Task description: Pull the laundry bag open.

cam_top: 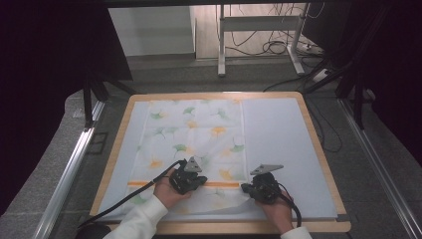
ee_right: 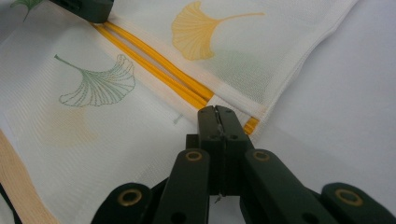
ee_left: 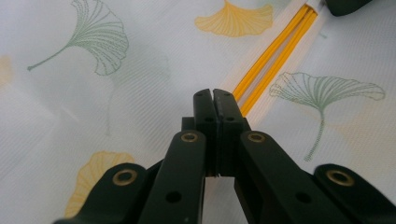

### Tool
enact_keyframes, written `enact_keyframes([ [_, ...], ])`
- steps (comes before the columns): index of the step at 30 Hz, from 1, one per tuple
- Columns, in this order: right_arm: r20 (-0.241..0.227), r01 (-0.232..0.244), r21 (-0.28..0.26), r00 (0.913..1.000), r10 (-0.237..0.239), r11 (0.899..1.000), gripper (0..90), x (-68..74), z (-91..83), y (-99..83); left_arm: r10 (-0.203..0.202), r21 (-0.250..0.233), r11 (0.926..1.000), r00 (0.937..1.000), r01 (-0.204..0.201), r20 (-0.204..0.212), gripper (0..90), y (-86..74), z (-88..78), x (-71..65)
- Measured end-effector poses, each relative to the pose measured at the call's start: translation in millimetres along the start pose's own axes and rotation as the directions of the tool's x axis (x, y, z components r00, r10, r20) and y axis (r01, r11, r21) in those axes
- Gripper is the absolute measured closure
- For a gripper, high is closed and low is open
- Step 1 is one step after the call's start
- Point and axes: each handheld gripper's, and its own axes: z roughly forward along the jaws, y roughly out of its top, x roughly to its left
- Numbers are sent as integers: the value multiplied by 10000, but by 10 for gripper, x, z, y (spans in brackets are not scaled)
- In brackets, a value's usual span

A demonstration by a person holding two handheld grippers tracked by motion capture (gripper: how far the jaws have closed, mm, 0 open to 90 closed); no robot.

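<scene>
A white cloth (cam_top: 194, 134) printed with green and orange ginkgo leaves lies flat on the table, with an orange stripe (cam_top: 149, 183) across its near end. My left gripper (cam_top: 201, 182) rests on the cloth at the stripe (ee_left: 275, 56), its jaws (ee_left: 214, 93) shut with nothing seen between them. My right gripper (cam_top: 245, 188) sits at the cloth's right edge, where the stripe (ee_right: 154, 70) ends. Its jaws (ee_right: 216, 109) are shut too, tips low over the hem. Whether either pinches fabric I cannot tell. The tips of the two grippers point toward each other.
A pale mat (cam_top: 283, 139) covers the wooden tabletop (cam_top: 319, 149), bare to the right of the cloth. Metal rails (cam_top: 69, 169) run along both sides. A desk frame with cables (cam_top: 268, 45) stands beyond the far edge. Dark curtains hang left and right.
</scene>
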Motion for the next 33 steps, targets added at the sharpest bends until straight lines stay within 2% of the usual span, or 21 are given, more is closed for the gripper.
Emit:
enact_keyframes([
  [5, -32, -32, -17, 10000, 32, 10000, 897, -4, 0, -2, -21, 85, 10000, 10000, 22, -50, 900, -24, -29, 26],
  [13, -33, -10, -46, 10000, 10, 10000, 897, -4, 0, -5, -339, 13, 9994, 9994, 339, -26, 900, -89, -85, 93],
  [20, -60, -4, -54, 10000, 4, 10000, 897, -7, 0, -6, -168, 126, 9998, 9994, 172, -307, 900, -115, -120, 84],
  [33, -57, 18, -35, 10000, -18, 10000, 897, -7, 0, -4, -222, 249, 9994, 9990, 232, -388, 900, -113, -135, 96],
])
